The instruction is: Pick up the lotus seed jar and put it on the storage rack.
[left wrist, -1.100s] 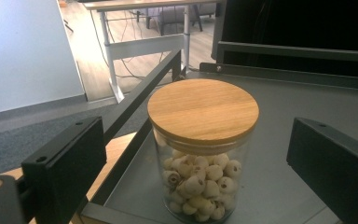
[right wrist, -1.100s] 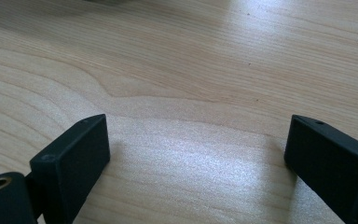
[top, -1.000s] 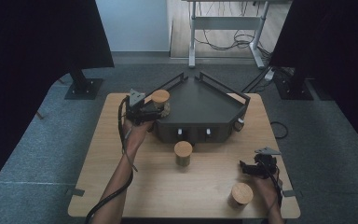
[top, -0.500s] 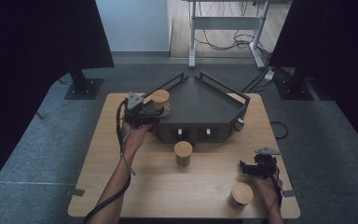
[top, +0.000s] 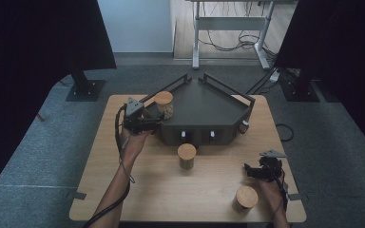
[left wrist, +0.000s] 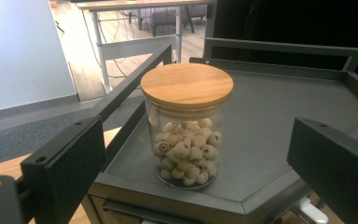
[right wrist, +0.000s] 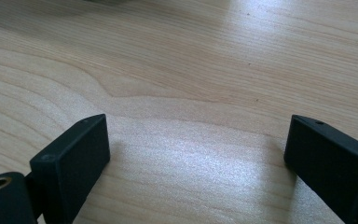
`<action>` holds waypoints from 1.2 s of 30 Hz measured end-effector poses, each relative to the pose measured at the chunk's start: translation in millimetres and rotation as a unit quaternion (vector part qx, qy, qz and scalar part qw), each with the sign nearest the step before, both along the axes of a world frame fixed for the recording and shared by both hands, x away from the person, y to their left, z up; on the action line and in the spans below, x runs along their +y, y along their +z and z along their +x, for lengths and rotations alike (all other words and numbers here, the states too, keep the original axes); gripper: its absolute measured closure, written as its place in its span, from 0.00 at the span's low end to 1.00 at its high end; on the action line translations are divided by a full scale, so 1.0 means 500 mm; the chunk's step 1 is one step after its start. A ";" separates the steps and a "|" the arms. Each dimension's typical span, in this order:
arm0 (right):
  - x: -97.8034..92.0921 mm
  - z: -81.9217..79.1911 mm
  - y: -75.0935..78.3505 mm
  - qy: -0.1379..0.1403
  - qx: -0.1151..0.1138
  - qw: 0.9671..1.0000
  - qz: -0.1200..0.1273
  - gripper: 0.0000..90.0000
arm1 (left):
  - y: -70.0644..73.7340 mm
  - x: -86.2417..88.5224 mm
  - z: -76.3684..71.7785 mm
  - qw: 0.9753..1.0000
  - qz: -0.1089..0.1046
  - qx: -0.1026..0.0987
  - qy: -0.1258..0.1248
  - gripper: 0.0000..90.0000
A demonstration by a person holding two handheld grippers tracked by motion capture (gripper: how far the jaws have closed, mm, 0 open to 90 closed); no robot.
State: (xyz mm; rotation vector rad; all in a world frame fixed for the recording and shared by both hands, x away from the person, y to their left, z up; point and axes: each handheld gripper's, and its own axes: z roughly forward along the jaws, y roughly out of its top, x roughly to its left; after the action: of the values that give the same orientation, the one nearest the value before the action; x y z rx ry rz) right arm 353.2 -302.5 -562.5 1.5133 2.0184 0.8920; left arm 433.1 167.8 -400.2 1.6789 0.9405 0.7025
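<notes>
On the tray's left corner: jar of pale balls is standing, wooden lid on.
Left tongs: I'm holding them wide, flanking the jar untouched.
Right tongs: gaping wide over the surface near its right edge.

Between the black jaws of the left gripper, a clear glass jar with tan wooden lid holds cream-white, brown-spotted balls on a dark grey metal tray. Beneath the right gripper's black jaws, pale wood-grained tabletop.

three lidded jars, one dark tray, two grippers
</notes>
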 end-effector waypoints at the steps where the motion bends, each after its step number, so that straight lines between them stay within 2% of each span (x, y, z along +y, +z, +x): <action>1: 0.000 0.000 0.000 0.000 0.000 1.000 0.000 0.07 | 0.000 0.001 -0.002 1.000 0.000 0.000 -0.001 0.04; 26: 0.000 0.000 0.000 0.000 0.000 1.000 0.000 0.07 | -0.014 0.036 -0.042 1.000 -0.009 0.007 -0.002 0.05; 36: 0.000 0.000 0.000 -0.001 0.001 1.000 0.001 0.07 | -0.018 0.044 -0.060 1.000 0.000 0.006 -0.003 0.05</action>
State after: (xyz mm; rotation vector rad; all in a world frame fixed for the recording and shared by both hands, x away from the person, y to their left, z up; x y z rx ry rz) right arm 353.2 -302.3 -562.5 1.5162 2.0174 0.8919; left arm 403.1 189.8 -409.0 1.6877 0.9435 0.6895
